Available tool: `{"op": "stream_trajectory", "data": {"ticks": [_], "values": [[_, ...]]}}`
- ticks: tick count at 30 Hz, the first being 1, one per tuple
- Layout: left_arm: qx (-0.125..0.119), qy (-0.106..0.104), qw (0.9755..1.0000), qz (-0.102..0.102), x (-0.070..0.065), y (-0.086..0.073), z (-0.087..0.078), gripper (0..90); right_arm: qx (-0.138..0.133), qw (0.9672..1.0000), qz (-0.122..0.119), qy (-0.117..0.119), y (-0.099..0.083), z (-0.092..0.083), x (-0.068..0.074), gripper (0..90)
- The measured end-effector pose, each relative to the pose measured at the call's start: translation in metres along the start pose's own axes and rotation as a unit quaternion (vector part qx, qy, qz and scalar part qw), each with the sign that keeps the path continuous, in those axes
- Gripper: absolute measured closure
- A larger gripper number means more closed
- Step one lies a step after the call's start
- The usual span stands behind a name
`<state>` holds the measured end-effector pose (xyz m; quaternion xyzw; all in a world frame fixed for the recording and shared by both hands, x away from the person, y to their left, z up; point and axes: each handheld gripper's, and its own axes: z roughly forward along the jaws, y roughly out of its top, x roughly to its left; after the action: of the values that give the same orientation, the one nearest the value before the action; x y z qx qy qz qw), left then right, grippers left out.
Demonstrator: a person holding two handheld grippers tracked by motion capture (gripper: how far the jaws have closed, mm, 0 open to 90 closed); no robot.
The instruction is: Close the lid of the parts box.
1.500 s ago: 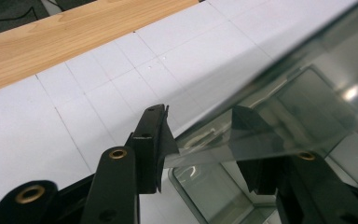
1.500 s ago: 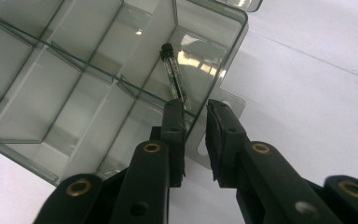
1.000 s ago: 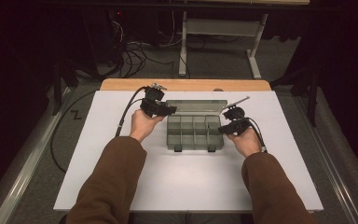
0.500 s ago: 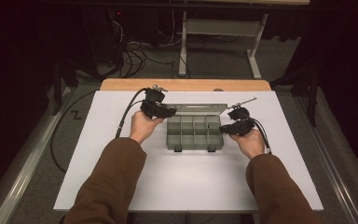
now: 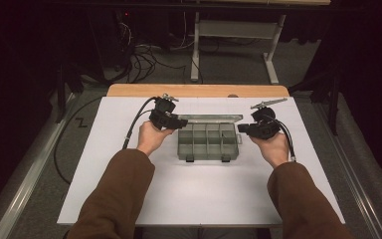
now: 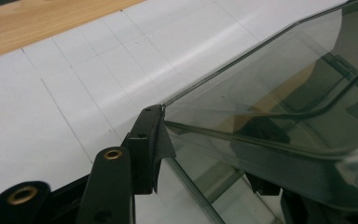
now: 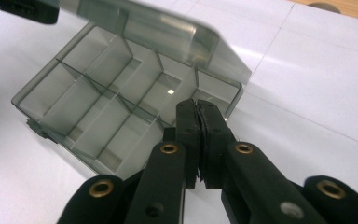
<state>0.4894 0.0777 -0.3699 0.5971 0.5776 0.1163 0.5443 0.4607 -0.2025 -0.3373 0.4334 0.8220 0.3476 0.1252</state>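
A smoky translucent compartment box (image 5: 208,141) is seen at the centre of the white-covered bench (image 5: 199,199), its dividers forming two rows of cells and its lid (image 5: 214,118) raised along the 12 o'clock edge. The left hand-held gripper (image 5: 179,122) is held at the box's 10 o'clock corner; in the left gripper view one black jaw is seen against the lid's corner (image 6: 164,108), but the second jaw is hidden behind the tinted plastic, so it cannot be told whether the lid is pinched. The right hand-held gripper (image 5: 242,128) is placed at the box's 3 o'clock side, and in the right gripper view its jaws are pressed together (image 7: 198,116) just at the near wall (image 7: 121,163) of the box, with nothing visibly between them. Brown sleeves (image 5: 114,199) are seen entering from 6 o'clock.
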Motion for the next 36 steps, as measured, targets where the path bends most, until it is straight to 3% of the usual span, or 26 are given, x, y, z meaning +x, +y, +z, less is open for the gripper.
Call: {"op": "stream_trajectory", "data": {"ticks": [11,17,25,27,36], "values": [[0.02,0.007,0.9998,-0.002,0.007,-0.008,-0.007,53.4,-0.008,0.9999,-0.003,0.007,0.0,-0.004,0.0,88.7],[0.024,0.013,0.9994,0.02,0.007,-0.012,-0.013,55.0,-0.007,0.9999,-0.004,0.01,-0.001,-0.004,0.001,88.7],[0.018,-0.01,0.9998,0.001,0.006,-0.011,-0.025,61.9,-0.002,0.9999,-0.009,0.012,-0.004,-0.004,0.002,88.6],[0.023,-0.016,0.9996,0.004,0.006,-0.012,-0.027,63.2,-0.001,0.9999,-0.009,0.012,-0.006,-0.004,0.001,88.6],[0.016,-0.042,0.9988,-0.022,0.014,-0.011,-0.037,68.4,-0.001,0.9999,-0.009,0.011,-0.009,-0.004,0.0,88.6]]}}
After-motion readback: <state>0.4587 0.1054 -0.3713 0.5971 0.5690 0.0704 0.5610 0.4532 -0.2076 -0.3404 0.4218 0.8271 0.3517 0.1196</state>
